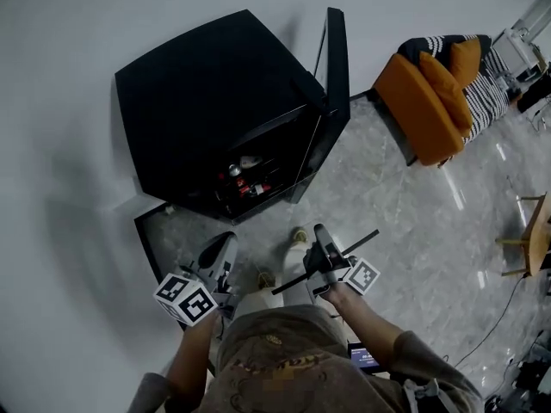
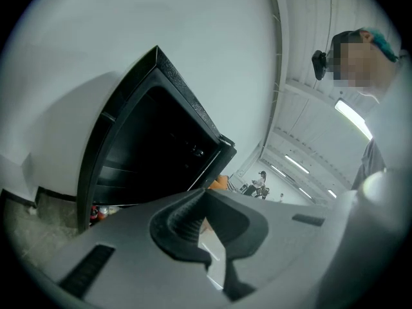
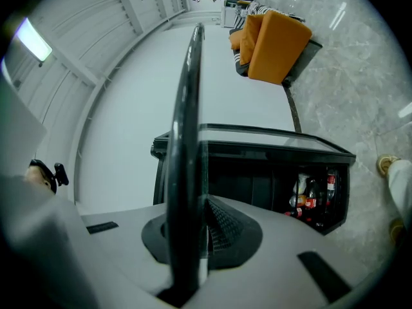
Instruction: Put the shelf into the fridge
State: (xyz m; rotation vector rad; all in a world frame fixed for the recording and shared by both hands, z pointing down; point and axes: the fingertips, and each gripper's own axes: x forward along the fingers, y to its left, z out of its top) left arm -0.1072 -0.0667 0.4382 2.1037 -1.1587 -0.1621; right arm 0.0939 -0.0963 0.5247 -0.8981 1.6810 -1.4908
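- Carrying the shelf (image 1: 363, 238) toward the fridge (image 1: 207, 101) looks like the step in hand: it hangs in front of the fridge, well short of the opening, with no part of it inside yet
- The right gripper (image 1: 325, 263) has its jaws closed tight on the shelf's dark rim; in the right gripper view the rim runs edge-on up from the jaws, so the panel stands on edge, not flat
- The left gripper (image 1: 217, 261), also in front of the fridge, has its jaws together at the tips with nothing between them
- The next move, as I judge it, is to turn the panel level, line it up with whatever ledges the fridge's side walls offer, and slide it in; the free left gripper could steady the far edge
- The door (image 1: 336, 67) stands wide open at the fridge's right, so the front is unobstructed
- Bottles (image 1: 245, 181) crowd the bottom of the fridge, so a higher slot probably has the room
- The wall is close behind the fridge; open floor lies to its right, and the orange sofa (image 1: 422, 101) is well apart
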